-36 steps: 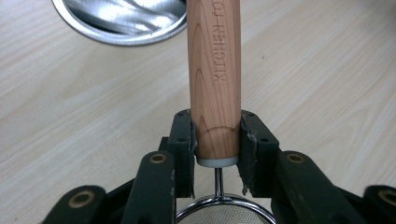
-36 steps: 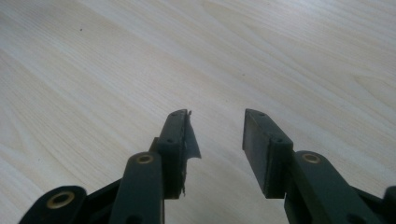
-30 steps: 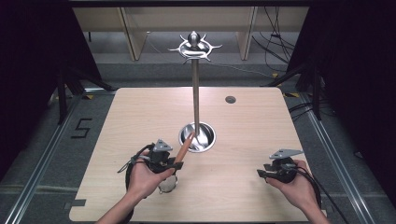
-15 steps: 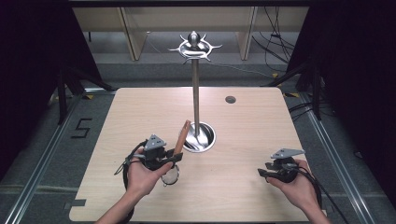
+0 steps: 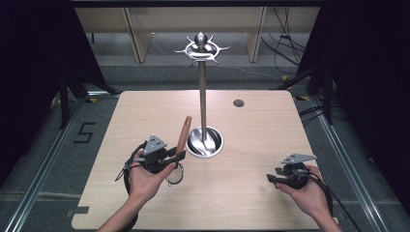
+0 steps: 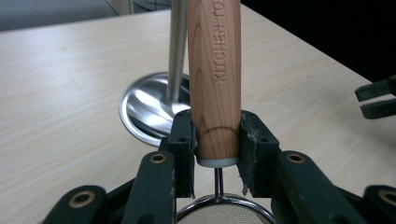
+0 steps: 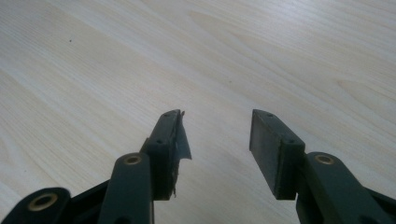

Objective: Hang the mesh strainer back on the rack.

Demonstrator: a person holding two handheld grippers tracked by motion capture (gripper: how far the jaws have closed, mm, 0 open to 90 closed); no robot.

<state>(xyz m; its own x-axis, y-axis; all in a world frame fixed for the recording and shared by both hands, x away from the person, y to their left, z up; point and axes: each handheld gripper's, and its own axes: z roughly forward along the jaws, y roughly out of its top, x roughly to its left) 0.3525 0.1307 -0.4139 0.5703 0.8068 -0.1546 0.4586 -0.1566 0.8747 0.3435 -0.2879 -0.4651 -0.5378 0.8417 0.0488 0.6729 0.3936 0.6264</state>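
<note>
The left gripper (image 6: 217, 154) pinches a small mesh strainer (image 5: 175, 173) by its wooden handle (image 6: 215, 74), tilted up toward the hanging stand (image 5: 202, 87) just beyond, likely for hooking. The right gripper (image 7: 215, 140), jaws just spreading, holds nothing.

Both tongs are black: the left tongs (image 5: 180, 155), the right tongs (image 5: 269, 178). Each carries a grey three-cornered plate on top and brass-coloured pivot rivets. Pads look worn and frayed. Black cables trail off. Forearms bare.
</note>
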